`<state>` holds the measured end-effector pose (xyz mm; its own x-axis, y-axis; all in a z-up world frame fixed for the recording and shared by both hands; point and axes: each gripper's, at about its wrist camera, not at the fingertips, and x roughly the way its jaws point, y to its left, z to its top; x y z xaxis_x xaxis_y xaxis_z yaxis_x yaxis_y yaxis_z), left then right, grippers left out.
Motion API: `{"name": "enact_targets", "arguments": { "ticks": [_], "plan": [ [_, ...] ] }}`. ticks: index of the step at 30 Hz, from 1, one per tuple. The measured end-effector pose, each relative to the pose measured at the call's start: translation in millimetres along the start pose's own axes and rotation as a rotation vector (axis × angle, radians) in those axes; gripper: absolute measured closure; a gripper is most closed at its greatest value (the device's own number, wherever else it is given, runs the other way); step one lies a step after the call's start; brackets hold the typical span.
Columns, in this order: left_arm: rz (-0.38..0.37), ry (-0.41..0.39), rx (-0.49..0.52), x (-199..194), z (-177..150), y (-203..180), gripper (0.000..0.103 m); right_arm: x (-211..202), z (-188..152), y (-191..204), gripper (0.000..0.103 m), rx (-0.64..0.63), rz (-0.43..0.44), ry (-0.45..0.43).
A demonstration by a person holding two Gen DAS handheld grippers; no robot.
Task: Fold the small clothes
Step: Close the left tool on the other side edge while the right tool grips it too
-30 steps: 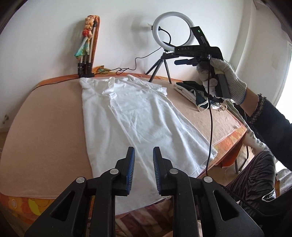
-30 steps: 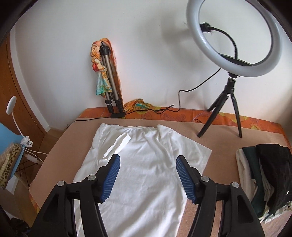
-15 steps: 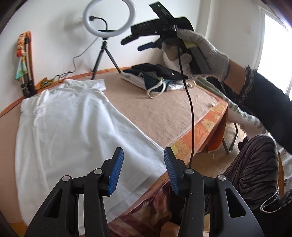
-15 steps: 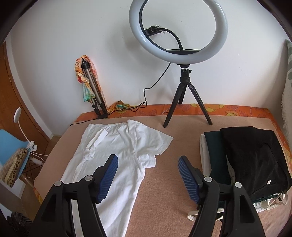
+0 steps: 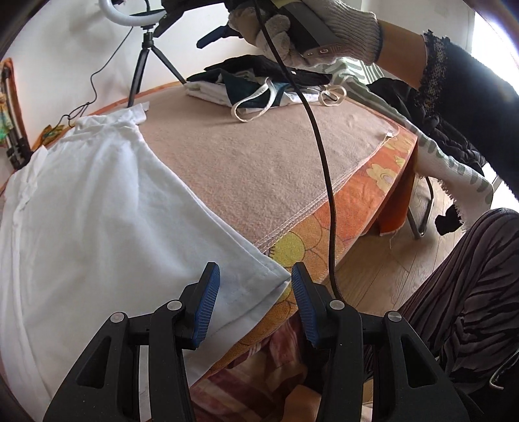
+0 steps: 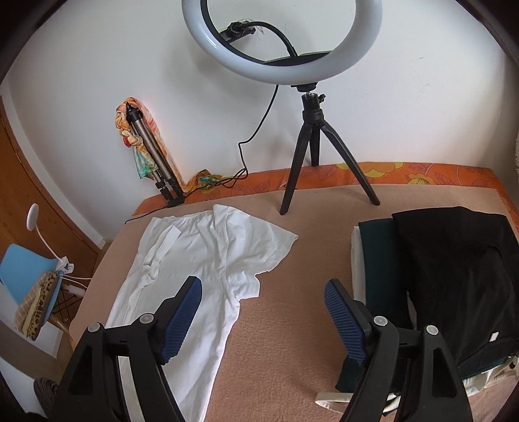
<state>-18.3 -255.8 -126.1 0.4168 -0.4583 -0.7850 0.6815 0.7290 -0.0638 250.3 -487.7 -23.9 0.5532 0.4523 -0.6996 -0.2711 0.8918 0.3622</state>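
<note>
Both pictures are bright with soft, even daylight. In the left wrist view a window (image 5: pixel 486 22) at 1 o'clock is blown out to white glare. The white shirt (image 5: pixel 97 201) there is nearly overexposed, its folds faint. In the right wrist view the ring light (image 6: pixel 282 39) at 12 o'clock casts only a weak shadow on the wall (image 6: pixel 97 65). Fisheye distortion bends straight edges, and dark vignetting fills the corners. Focus is sharp and there is little motion blur.
</note>
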Motion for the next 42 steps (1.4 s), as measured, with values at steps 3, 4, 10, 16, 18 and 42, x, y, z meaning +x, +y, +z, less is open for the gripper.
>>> {"name": "enact_targets", "arguments": {
  "ticks": [3, 4, 10, 16, 18, 42],
  "plan": [
    [0.009, -0.012, 0.009, 1.2, 0.7, -2.4, 0.058, 25.6, 6.6, 3.6, 0.023, -0.001, 0.026, 0.019],
    [0.009, -0.015, 0.01, 1.8, 1.5, -2.4, 0.059, 35.0, 8.1, 4.7, 0.023, -0.005, 0.027, 0.026],
    [-0.019, -0.045, -0.053, 3.5, 4.6, 16.1, 0.098, 80.5, 5.3, -3.2, 0.023, 0.0, -0.001, 0.074],
    [-0.08, -0.064, -0.139, -4.7, 1.1, 27.5, 0.1, 98.3, 3.5, -20.3, 0.023, 0.03, -0.002, 0.088],
    [-0.081, -0.051, -0.132, -7.1, -0.8, 23.1, 0.087, 98.5, 5.2, -22.7, 0.023, 0.023, -0.003, 0.095],
    [-0.143, -0.146, -0.226, -17.7, -1.2, 36.9, 0.097, 85.3, 31.1, -12.2, 0.024, -0.071, -0.112, 0.087]
  ]
}}
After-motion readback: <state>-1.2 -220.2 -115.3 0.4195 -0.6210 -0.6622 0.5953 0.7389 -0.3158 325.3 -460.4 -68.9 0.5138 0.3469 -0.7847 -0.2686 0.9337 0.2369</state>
